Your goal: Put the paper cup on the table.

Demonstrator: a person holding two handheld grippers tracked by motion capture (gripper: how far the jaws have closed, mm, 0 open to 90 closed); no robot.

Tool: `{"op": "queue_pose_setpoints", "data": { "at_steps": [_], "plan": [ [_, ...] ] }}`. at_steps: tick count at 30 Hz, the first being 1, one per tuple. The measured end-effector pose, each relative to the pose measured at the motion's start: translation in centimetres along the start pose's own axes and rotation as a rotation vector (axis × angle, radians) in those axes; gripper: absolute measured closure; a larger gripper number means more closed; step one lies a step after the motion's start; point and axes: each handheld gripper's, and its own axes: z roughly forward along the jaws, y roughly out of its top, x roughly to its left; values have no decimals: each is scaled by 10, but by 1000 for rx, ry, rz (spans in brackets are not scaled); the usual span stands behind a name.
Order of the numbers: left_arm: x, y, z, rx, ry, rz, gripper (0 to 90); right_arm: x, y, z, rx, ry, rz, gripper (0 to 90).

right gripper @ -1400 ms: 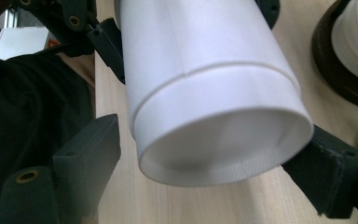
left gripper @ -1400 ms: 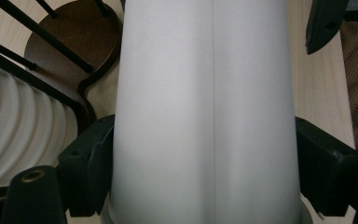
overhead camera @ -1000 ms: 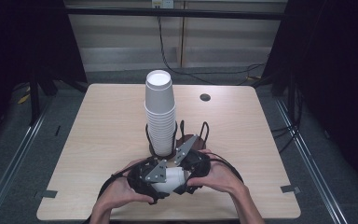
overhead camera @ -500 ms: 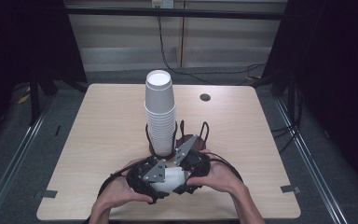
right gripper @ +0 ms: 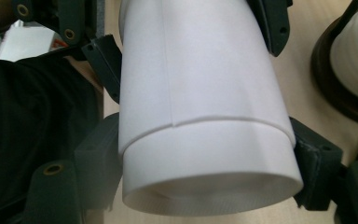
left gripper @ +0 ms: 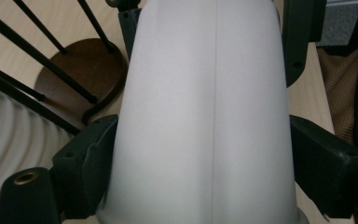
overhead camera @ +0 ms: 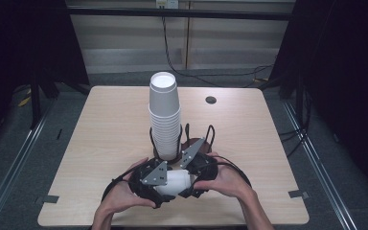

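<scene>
White foam fills the close-ups: a cup (overhead camera: 172, 182) lies on its side near the table's (overhead camera: 100, 139) front edge, caught between both tools. On the left, the left gripper (overhead camera: 148, 184) has its jaws pressed against the cup's (left gripper: 205, 116) sides, clamping it. In the middle, just behind the hands, a tall stack of cups (overhead camera: 164, 117) stands upright in a black wire holder (overhead camera: 206, 136) on a brown round base (left gripper: 81, 70). On the right, the right gripper (overhead camera: 196, 175) clamps the cup's (right gripper: 200, 126) wall either side, where an inner cup nests in an outer one.
</scene>
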Motion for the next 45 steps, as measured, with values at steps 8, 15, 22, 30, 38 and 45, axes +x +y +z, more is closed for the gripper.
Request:
{"op": "queue_pose_setpoints", "data": {
  "at_steps": [8,15,22,30,38,45],
  "plan": [
    [0,-1,-3,-26,13,-5,153,0,2,0,14,5,0,244],
    [4,0,-8,-96,22,-46,155,-2,-2,-6,-16,-13,9,243],
    [6,-3,-16,-146,42,-61,161,-4,-7,-8,-26,-19,29,242],
    [9,-12,-25,-208,77,-125,162,-8,-18,-11,-61,-61,49,241],
    [9,-32,-37,-323,101,-224,157,-11,-30,-20,-169,-89,122,240],
    [5,-42,-32,-342,101,-251,157,-13,-44,-15,-274,-100,169,240]
  ]
}}
